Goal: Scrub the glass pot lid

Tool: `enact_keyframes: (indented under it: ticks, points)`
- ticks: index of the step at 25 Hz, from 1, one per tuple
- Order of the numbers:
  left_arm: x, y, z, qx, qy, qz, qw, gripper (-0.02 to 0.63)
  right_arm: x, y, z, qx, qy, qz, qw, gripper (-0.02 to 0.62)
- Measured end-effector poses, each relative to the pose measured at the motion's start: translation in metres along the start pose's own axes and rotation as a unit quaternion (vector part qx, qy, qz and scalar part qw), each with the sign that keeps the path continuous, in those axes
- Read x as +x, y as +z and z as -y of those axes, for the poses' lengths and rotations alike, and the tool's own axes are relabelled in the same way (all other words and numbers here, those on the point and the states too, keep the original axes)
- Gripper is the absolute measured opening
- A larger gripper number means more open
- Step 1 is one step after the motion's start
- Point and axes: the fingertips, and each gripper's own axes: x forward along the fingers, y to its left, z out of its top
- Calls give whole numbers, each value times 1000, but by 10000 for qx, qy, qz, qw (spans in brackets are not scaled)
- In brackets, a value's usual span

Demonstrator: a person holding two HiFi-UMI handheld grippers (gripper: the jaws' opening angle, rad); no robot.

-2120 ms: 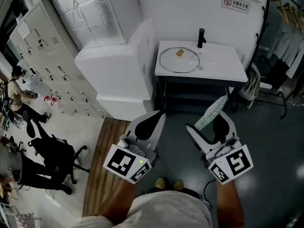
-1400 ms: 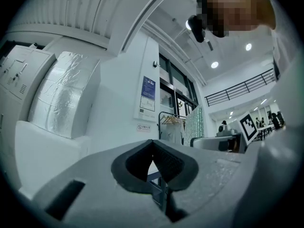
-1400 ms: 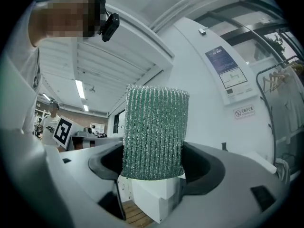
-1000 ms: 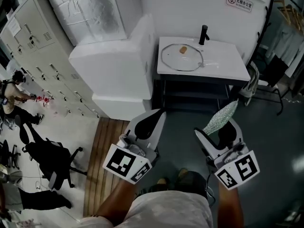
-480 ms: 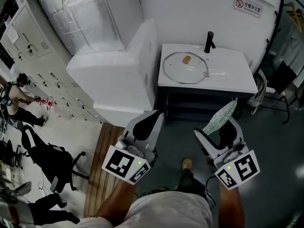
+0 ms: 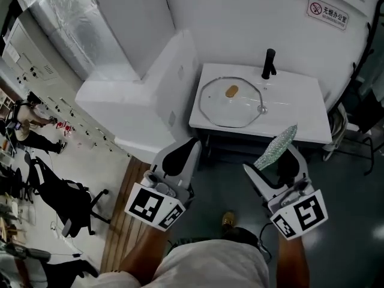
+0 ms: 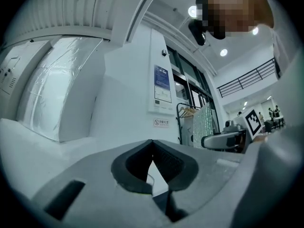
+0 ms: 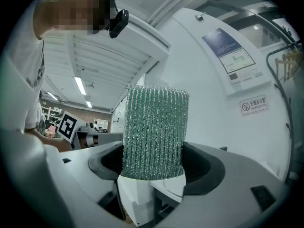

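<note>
Both tongs hang near me, well short of the white surface (image 6: 300, 122), with open dark floor (image 6: 222, 179) between their tips and its near edge. The left tongs (image 6: 189, 144) are pressed together with nothing between them. In the left gripper view the two dark pads meet at a point. The right tongs (image 6: 273, 161) are clamped on a green mesh scrub pad (image 8: 154, 132), which stands up past the tips and leans slightly right in the head view.

The glass pot lid (image 6: 231, 104) lies flat on the left part of the surface, its tan knob (image 6: 231, 91) up. Its rim runs close to the surface's left edge and near edge (not much margin on either). The black faucet (image 6: 269, 63) stands at the far edge, just beside the lid's far right rim. To the right of the lid the surface is bare white out to its right edge, so that side has the most room.

A big white housing (image 6: 138, 95) butts against the left edge of the surface and stands higher than it, closing that side off. The wall behind carries a small red-and-white sign (image 6: 327, 9). On the near left, a strip of wooden flooring (image 6: 123, 233) runs beside the left tongs, and further left a black chair (image 6: 60, 197) stands well apart.
</note>
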Motion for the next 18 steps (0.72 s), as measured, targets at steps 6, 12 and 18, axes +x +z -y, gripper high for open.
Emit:
enact_keyframes:
  ticks: [6,12,18]
  points:
    - [48,-9,-4,-18,277,-112,9996,15,11,-4,60,39,143,-43,9999,348]
    - [71,-14,-13,52,489,-176,9986,15,29,-14,85,134,320,-50,9994,348]
    - [86,-21,-29,84,592,-229,9979,15,48,-19,97,162,400,-101,9990,348]
